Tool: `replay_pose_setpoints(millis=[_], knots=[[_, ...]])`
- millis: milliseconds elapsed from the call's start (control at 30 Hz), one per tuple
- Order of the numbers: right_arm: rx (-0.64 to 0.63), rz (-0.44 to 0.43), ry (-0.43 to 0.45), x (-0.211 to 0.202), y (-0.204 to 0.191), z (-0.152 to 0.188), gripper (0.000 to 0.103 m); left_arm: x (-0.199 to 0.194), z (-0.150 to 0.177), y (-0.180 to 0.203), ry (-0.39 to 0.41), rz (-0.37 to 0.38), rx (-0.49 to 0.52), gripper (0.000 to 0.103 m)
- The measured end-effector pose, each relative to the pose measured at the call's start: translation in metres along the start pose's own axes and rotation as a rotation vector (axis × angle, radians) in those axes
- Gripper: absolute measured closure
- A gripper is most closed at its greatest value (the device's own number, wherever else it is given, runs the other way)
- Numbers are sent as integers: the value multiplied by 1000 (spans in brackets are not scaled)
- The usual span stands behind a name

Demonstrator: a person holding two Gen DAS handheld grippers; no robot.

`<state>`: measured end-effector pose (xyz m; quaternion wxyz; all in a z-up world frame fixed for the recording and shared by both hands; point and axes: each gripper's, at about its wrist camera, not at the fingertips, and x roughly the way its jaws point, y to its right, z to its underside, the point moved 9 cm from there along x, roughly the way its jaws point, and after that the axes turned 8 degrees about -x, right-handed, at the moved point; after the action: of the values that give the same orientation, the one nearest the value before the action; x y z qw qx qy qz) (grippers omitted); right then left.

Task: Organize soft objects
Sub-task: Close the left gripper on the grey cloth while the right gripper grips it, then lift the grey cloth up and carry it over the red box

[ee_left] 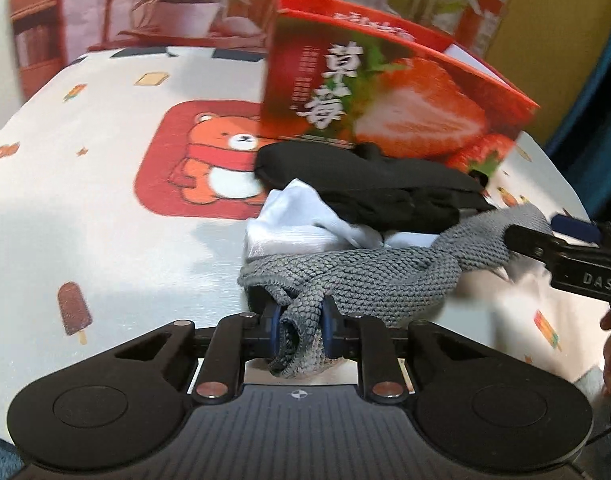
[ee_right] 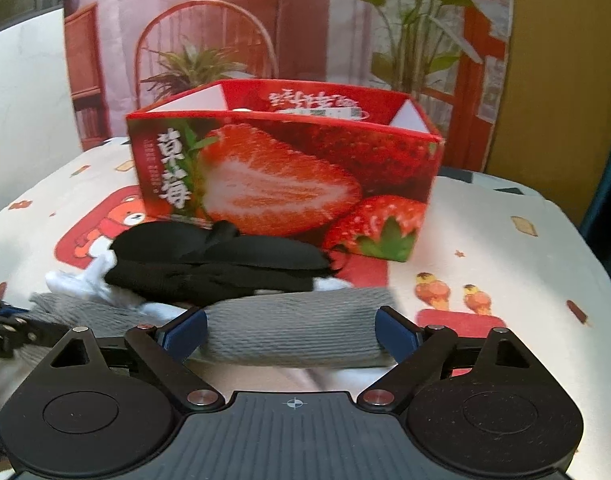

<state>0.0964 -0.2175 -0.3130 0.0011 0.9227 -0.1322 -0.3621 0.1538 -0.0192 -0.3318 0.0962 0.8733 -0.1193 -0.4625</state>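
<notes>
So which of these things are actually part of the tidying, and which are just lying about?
Part of the job:
- grey knitted cloth, pinched in the left gripper
- black fabric piece
- white cloth
- open red strawberry-printed cardboard box
- right gripper

Just there:
- bear-printed tablecloth
- room-scene backdrop

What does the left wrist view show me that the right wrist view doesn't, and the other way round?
Left wrist only: the left gripper pinched shut on a bunched end of the grey knitted cloth.

Right wrist only: the open top of the red strawberry-print cardboard box, and the right gripper wide open astride the cloth's flat stretch.

Both: the box, black fabric bundle, white fabric beneath it, grey cloth, and bear-print tablecloth.
</notes>
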Motion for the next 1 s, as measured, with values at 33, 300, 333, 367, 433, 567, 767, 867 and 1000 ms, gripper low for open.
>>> replay_pose_setpoints(millis=[33,300,333,367,433,567,767,867,1000], knots=[[7,7,-4,1,3,1,13,0,-1,-1,0,-1,-9,82],[73,-29,-19,7,10,8,27,4,-4,-3,12,-9,-15,82],[74,-32,-17,7,10,7,34,3,-3,-2,14,-7,-17,82],[76,-31,-18,8,10,6,41,3,-3,-2,16,-5,-17,82],[86,-35,-22,9,10,4,53,0,-3,-2,24,-3,-16,89],[92,-41,-9,8,12,-4,82,-10,-13,-1,72,-5,-12,93],[108,-66,48,-3,17,-27,94,-34,-34,6,170,17,-12,94],[100,-79,76,-8,16,-39,94,-45,-45,10,217,20,2,94],[71,-88,110,-14,12,-56,94,-61,-63,16,275,32,13,94]])
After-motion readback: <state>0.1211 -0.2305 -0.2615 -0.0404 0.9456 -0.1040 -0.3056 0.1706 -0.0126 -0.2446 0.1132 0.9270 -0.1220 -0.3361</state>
